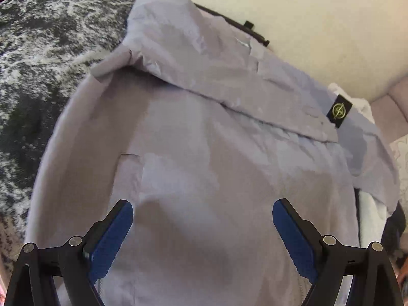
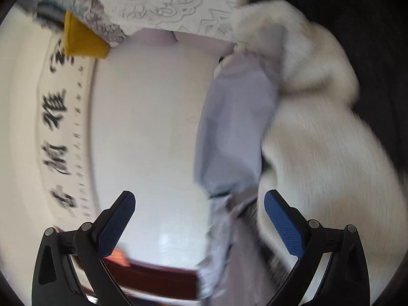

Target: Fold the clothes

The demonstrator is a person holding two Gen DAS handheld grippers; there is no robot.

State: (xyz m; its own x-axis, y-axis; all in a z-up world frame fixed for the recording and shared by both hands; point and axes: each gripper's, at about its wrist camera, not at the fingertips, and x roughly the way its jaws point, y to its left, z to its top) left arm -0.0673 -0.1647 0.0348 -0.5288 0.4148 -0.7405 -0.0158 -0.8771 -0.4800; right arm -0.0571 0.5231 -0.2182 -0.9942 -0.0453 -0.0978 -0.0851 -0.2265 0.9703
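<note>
1. Directly below my left gripper (image 1: pixel 202 210) lies a pale grey jacket (image 1: pixel 204 153), spread flat over a black-and-white mottled blanket (image 1: pixel 46 58). The gripper points down at the cloth from above.
2. Its two blue-padded fingers (image 1: pixel 112 239) are spread wide and hold nothing. I cannot tell whether the tips touch the cloth.
3. A folded sleeve (image 1: pixel 216 63) lies across the jacket's upper part, with a small black badge (image 1: pixel 339 111) near its far end.
4. My right gripper (image 2: pixel 199 200) is tilted up toward a white wall (image 2: pixel 153 127); the view is blurred.
5. Its fingers are also spread wide, gripping nothing.
6. Ahead of them hangs a strip of grey jacket cloth (image 2: pixel 234 127), beside a fluffy cream garment (image 2: pixel 318 127).
</note>
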